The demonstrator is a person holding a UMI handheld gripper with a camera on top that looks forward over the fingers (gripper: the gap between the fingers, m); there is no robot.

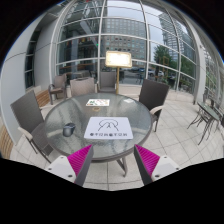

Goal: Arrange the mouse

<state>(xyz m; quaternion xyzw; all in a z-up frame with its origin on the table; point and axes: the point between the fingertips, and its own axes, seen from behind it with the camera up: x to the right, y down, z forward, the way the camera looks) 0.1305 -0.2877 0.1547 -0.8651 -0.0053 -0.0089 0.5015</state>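
We are at the approach step: our gripper (112, 160) hangs wide open, holding nothing. The mouse (68, 130) sits well beyond the left finger, beside the mat (108, 126) on the round table (135, 112). Next we should advance and centre the 2 fingers on it.

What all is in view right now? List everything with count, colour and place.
Round glass table: one, grey-rimmed, ahead of the fingers.
White rectangular mat with dark print: one, on the table's near side.
Small dark mouse-like object: one, on the table beside the mat.
White paper sheet: one, table's far side.
Grey wicker chairs: several, around the table.
Lit sign panel: one, beyond the table.
Gripper: one, magenta pads, fingers open, empty.
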